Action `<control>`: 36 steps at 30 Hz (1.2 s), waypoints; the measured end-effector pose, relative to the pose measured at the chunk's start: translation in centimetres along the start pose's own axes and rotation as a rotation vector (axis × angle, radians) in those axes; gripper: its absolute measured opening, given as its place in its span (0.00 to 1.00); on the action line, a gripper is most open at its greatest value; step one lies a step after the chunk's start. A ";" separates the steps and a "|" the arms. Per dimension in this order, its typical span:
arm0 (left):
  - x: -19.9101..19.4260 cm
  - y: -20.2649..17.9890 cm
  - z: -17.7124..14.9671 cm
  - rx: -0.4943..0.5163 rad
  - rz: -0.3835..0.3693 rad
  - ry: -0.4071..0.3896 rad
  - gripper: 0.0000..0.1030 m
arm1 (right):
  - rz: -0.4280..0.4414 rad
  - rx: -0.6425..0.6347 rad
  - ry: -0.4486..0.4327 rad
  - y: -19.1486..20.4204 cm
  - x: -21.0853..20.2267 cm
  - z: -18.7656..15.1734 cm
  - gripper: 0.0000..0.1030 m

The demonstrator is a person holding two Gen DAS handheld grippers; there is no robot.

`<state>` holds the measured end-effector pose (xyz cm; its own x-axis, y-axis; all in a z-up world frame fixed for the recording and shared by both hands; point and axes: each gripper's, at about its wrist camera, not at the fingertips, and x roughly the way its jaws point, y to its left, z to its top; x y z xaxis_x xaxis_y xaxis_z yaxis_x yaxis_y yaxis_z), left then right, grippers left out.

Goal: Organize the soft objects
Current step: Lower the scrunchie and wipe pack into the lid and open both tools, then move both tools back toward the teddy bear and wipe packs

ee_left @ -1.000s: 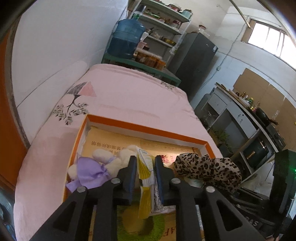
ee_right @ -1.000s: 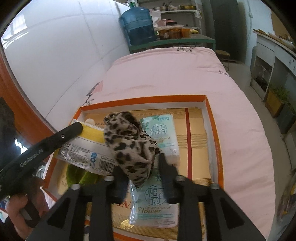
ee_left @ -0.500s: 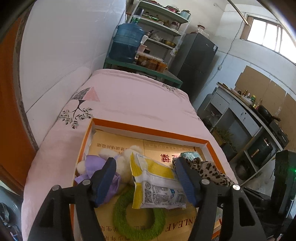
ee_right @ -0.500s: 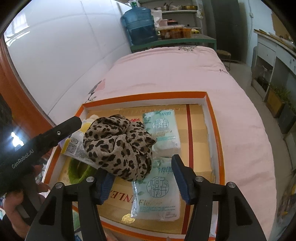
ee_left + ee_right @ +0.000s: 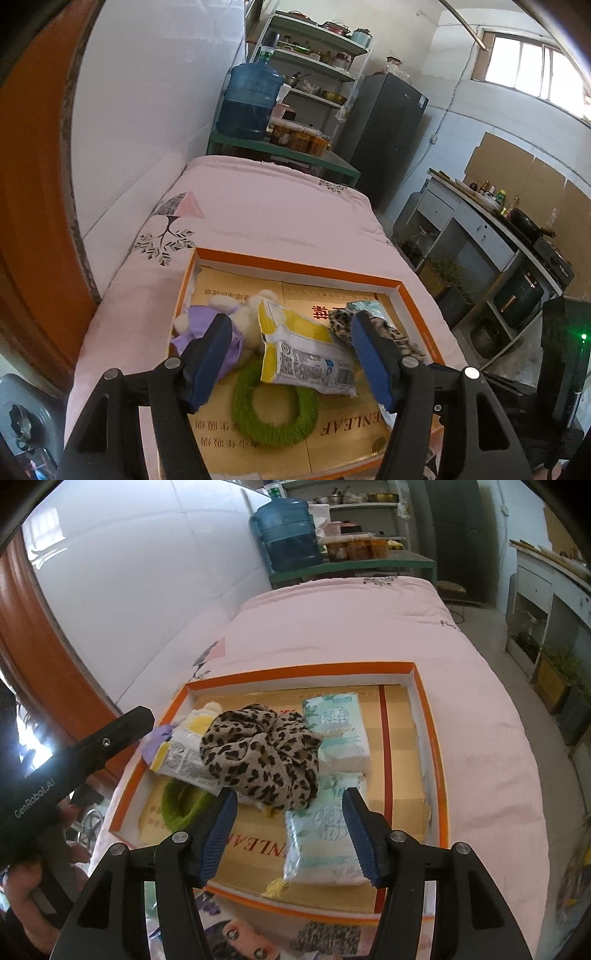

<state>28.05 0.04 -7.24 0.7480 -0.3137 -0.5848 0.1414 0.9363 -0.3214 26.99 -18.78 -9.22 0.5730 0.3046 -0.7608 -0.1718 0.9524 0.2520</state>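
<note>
Leopard-print scarf (image 5: 262, 755) lay bunched mid-tray (image 5: 430, 716), light and floppy, best pinched at a thick fold, I judged; my left gripper (image 5: 291, 363) and right gripper (image 5: 286, 832) both gaped wide, empty.

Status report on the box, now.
Left gripper open, right gripper open, both empty. Leopard cloth, yellow packet, plush toy inside orange box. Nothing blocking.
</note>
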 end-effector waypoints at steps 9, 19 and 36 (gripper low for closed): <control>-2.7 -0.8 -0.5 0.011 0.002 -0.019 0.64 | 0.001 -0.014 -0.017 1.0 -2.2 -0.6 0.59; -5.8 -1.4 -1.0 0.023 0.007 -0.046 0.64 | -0.004 -0.026 -0.046 2.0 -5.0 -1.5 0.59; -11.7 -2.7 -2.6 0.053 0.003 -0.112 0.64 | -0.008 -0.046 -0.083 4.0 -10.1 -4.8 0.59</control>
<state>17.24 0.74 -1.50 0.8158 -0.2945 -0.4978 0.1712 0.9451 -0.2785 16.72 -18.00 -3.43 0.6383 0.2963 -0.7104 -0.2024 0.9551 0.2164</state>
